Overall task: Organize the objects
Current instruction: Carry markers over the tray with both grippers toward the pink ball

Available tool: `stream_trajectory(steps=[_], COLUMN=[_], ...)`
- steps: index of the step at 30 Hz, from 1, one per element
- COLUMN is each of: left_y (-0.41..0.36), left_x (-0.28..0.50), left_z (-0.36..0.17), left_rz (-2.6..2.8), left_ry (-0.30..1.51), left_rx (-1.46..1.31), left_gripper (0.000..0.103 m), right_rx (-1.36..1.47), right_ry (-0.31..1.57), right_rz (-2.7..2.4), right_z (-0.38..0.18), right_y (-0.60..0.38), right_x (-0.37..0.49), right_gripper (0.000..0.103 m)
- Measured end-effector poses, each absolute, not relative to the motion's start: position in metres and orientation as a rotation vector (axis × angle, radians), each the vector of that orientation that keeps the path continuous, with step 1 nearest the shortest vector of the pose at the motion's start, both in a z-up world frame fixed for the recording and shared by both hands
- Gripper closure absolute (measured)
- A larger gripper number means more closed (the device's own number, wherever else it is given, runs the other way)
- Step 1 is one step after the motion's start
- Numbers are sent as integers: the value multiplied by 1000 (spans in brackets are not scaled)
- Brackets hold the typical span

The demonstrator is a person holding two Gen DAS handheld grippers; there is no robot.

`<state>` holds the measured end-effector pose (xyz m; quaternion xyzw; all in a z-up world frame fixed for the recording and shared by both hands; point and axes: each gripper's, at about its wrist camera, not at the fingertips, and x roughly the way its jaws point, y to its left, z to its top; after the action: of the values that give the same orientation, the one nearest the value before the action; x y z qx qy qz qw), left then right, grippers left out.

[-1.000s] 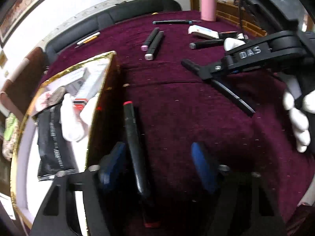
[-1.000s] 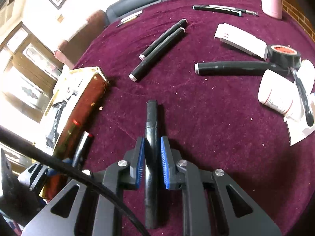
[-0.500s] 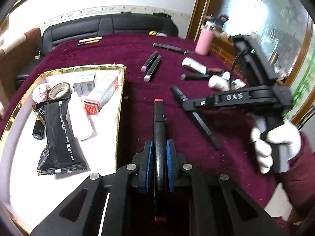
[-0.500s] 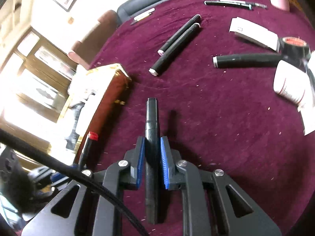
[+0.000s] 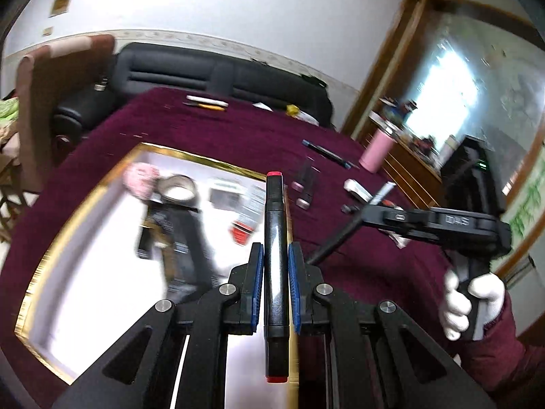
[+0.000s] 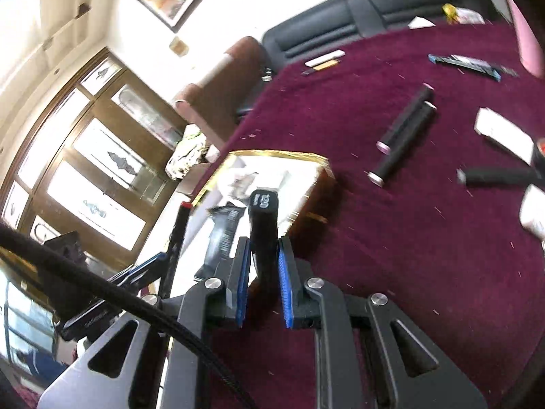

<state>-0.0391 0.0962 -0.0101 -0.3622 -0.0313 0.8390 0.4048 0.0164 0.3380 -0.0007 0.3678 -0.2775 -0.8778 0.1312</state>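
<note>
The left gripper (image 5: 275, 283) jaws are clamped on a red-capped black marker (image 5: 275, 238) above the gold-rimmed white tray (image 5: 85, 204), while at 3 o'clock the right gripper (image 6: 264, 272) jaws are clamped on a plain black marker (image 6: 263, 228) above the maroon-covered bench (image 6: 408, 238).

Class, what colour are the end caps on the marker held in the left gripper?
Red, clearest in the left wrist view on the marker.

Your left gripper (image 5: 276, 284) clamps a black marker with red ends (image 5: 275, 238), lifted over the gold rim of the white tray (image 5: 68, 235). At right, your gloved hand (image 5: 468, 303) grips the right gripper (image 5: 354, 220), which pinches a slim dark marker (image 5: 335, 240)
</note>
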Motion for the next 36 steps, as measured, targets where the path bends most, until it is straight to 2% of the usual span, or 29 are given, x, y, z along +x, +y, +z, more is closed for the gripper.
stream_trajectory(steps=[7,14,18,20,21,22,23,25,29,33,35,36], left_y=[60,55,52,48,46,43,42,42,50,72,84,86], left_x=[-85,-136,-145,-147,-151,-151,-151,-148,-132,-111,-99,-93], left_z=[-21,-57,-67,-69,-70,-71,-72,-71,-68,-85,-90,-84], left_rz=[2246,2312,2300,2293,2289,2271,2253,2251,2243,2057,2039,2051], left_ry=[-57,-28,-79,-129,-150,-191,-215,-215,-194,-246,-195,-201], left_rx=[-983,-1127,-1171,-1173,-1179,-1181,-1180,-1179,-1168,-1247,-1255,-1207], left_gripper=[92,92,90,77,61,53,53,52,44,43,43,43], right_rx=[1143,1292,1359,1367,1362,1353,1349,1343,1325,1276,1263,1256], right_ry=[-751,-793,-815,-786,-769,-758,-747,-726,-733,-899,-987,-1033], right_rz=[-2444,-2380,-2365,-2394,-2411,-2423,-2440,-2484,-2617,-2711,-2705,-2690], right_z=[-3,-41,-54,-49,-45,-41,-37,-30,-23,-25,-28,-30], right_y=[292,265,264,265,265,266,268,275,299,336,349,354], right_x=[-31,-83,-97,-90,-84,-77,-71,-55,-21,19,33,38], right_gripper=[89,89,88,88,87,84,78,73,71,70,53,50])
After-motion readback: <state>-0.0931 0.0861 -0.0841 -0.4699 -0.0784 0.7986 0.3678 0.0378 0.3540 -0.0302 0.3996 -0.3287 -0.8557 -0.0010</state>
